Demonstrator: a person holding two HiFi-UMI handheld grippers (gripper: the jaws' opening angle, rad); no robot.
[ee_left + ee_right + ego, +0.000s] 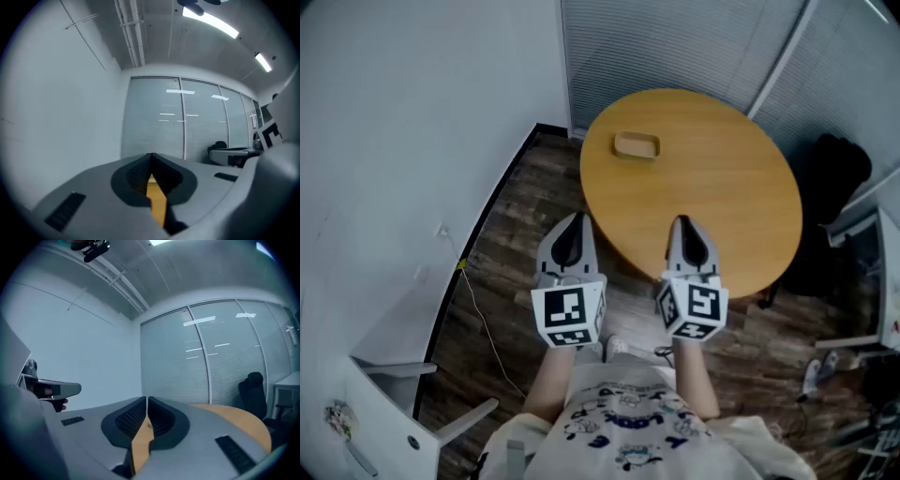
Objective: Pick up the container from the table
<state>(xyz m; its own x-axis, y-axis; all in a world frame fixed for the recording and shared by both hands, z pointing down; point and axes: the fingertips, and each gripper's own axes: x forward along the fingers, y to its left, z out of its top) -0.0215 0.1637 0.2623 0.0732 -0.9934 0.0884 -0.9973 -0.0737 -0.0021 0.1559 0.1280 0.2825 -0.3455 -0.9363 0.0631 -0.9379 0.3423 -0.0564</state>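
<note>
Both grippers are empty with jaws drawn together: the left gripper hangs over the floor just off the near-left edge of the round table, while the right gripper sits over the table's near edge. The container rests well ahead, close to the table's far-left edge, its long axis running left to right. It lies roughly between the two; neither seems clearly nearer.

Smooth wood-look table, matt tan container (material unclear), dark wood-plank floor
</note>
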